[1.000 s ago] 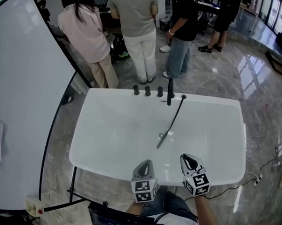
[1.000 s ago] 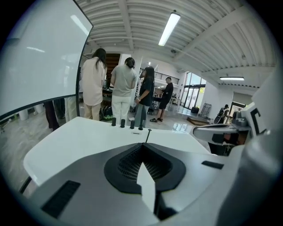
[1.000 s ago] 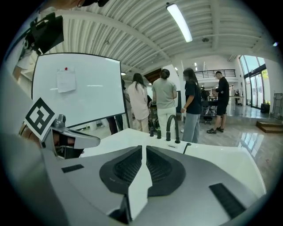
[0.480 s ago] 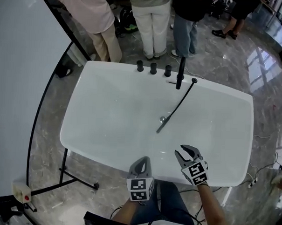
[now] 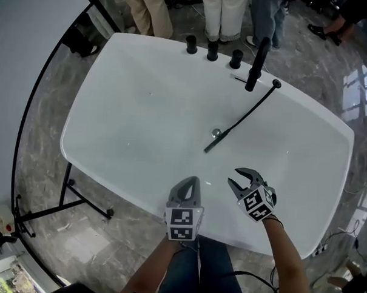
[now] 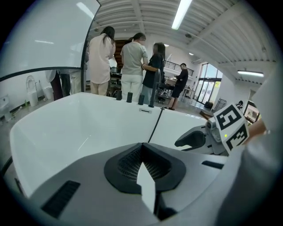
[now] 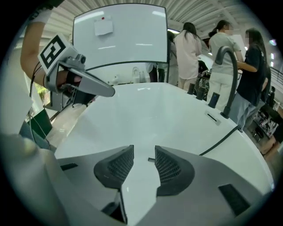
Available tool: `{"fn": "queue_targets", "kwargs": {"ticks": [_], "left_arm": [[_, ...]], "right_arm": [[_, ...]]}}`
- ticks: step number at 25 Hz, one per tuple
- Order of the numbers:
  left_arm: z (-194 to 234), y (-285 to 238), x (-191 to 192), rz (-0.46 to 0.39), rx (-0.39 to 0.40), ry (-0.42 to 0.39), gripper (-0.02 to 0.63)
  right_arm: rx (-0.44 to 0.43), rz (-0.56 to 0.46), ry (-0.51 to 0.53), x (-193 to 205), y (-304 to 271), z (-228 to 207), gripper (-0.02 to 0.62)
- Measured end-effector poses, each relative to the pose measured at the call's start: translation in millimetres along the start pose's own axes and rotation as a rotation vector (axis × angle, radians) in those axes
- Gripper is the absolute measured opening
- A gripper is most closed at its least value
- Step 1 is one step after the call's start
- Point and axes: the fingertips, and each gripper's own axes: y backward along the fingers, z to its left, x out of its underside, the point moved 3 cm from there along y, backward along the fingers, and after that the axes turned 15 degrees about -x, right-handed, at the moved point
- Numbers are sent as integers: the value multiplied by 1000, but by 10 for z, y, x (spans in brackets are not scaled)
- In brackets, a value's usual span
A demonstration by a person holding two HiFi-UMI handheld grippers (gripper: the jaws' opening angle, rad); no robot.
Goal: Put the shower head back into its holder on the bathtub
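A slim black shower head [image 5: 210,145] lies inside the white bathtub [image 5: 111,127] beside the drain [image 5: 216,133]. Its black hose [image 5: 246,112] runs up to a round black fitting [image 5: 276,84] on the far rim. My left gripper [image 5: 185,186] hovers over the near rim, shut and empty, its closed jaws [image 6: 142,148] pointing along the tub toward the hose [image 6: 155,126]. My right gripper [image 5: 245,178] hangs beside it, jaws opening, nothing between them. In the right gripper view the right gripper [image 7: 143,154] frames bare tub, with the shower head's tip [image 7: 151,159] just beyond and apart from it.
A tall black spout [image 5: 258,55] and three black knobs [image 5: 212,50] stand on the far rim. Several people [image 6: 132,66] stand behind the tub. A curved white panel [image 5: 29,57] with a black frame stands at the left. Marble floor [image 5: 42,185] surrounds the tub.
Both grippers have dropped lower over the tub's near rim. The right gripper's jaws went from shut to open and it rolled. The head view has tilted closer over the tub.
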Motion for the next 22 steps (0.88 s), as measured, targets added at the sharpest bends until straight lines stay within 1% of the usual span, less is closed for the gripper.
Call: {"fn": "queue_targets", "kwargs": {"ticks": [3,5,7,10,12,15,18,20,22], "left_arm": [[69,-231,105,38,-27,71,3],[102,-392,217,71,-23,131,3],[109,-557,317,90,17,187,3],[111,-813,429,107,108,261,3],[161,-979,514,129,127,282,3],[286,-1196,652,150,107,293,3],[404,-1406,747,160,90,332,3],[423,-1511,799,180,106,361,3],[425,-1558,854,205,123,371,3]], "right_arm": [[-29,65,65,134,-212,-169,129],[-41,107,107,212,-378,-282,146],[-59,148,147,290,-573,-384,147],[-98,202,201,397,-910,-539,147],[-132,223,230,453,-1154,-635,147],[-175,269,287,554,-1549,-789,152],[-214,356,368,696,-1953,-972,169],[-248,423,414,823,-2192,-1067,172],[-277,479,448,969,-2406,-1129,175]]}}
